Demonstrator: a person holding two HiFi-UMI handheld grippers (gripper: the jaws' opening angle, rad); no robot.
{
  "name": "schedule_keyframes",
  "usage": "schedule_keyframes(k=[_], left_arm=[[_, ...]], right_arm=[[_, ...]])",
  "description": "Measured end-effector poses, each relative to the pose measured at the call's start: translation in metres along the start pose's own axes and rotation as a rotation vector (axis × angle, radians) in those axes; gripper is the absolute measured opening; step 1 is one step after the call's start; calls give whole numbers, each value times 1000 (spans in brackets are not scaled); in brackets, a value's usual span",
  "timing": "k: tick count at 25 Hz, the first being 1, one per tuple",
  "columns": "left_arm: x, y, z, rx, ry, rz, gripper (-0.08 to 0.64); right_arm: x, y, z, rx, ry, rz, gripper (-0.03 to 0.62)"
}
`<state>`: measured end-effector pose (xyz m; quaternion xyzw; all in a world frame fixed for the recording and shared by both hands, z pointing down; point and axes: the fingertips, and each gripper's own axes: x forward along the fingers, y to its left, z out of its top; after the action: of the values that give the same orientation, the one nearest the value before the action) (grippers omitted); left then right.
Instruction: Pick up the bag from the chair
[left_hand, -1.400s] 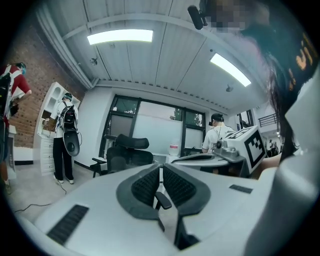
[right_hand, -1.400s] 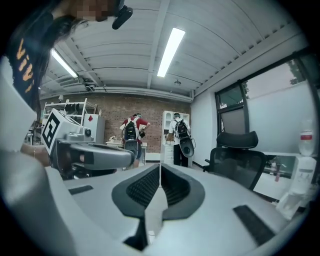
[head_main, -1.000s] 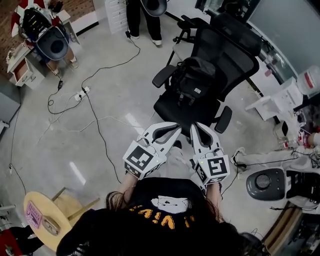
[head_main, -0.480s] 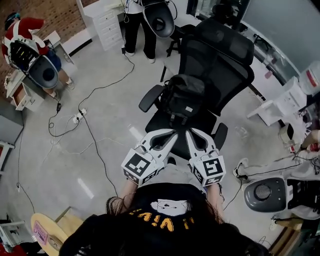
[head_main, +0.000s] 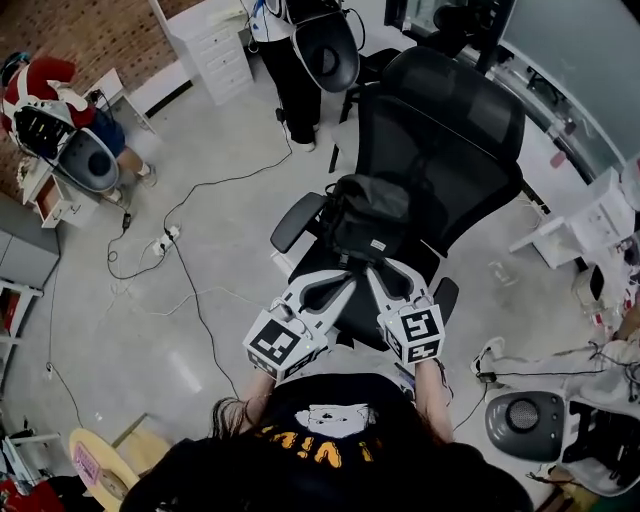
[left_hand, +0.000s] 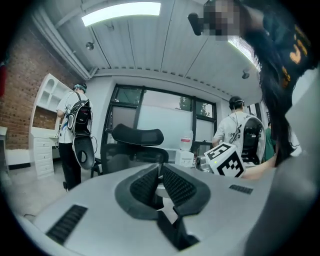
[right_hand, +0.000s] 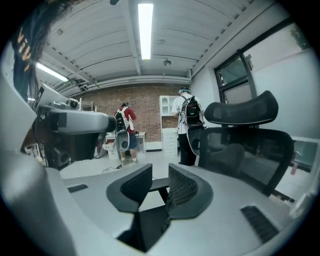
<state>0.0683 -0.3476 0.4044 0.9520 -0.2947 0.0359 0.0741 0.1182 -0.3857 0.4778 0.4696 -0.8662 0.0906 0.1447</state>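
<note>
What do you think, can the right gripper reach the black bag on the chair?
Probably yes. The bag sits on the chair seat just ahead of the right gripper, nothing in between. Its jaws have just been opening and stand apart, empty.

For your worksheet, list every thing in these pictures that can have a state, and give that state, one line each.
black backpack: resting on the chair's seat, not gripped.
black mesh office chair: standing upright, seat occupied by the backpack.
left gripper: shut, empty.
right gripper: jaws apart, having just been opening, nothing between them.
</note>
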Motion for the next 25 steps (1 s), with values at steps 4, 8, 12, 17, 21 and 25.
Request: schedule_keyframes(k=[4, 8, 12, 17, 21, 25], left_arm=[[20, 17, 3, -7, 10, 23, 25], [34, 35, -3, -8, 42, 56, 25], [46, 48, -2, -7, 46, 93, 25], [50, 63, -3, -28, 61, 147, 25], [48, 71, -7, -30, 77, 174, 25], [45, 75, -4, -26, 78, 192, 25]], right_arm=[[30, -30, -11, -60, 51, 19, 121], [58, -67, -30, -153, 116, 3, 153], [87, -113, -55, -261, 214, -44, 175], [130, -142, -91, -301, 348, -7, 256], [160, -156, -114, -378, 429, -13, 273], [189, -166, -131, -498, 510, -13, 289]])
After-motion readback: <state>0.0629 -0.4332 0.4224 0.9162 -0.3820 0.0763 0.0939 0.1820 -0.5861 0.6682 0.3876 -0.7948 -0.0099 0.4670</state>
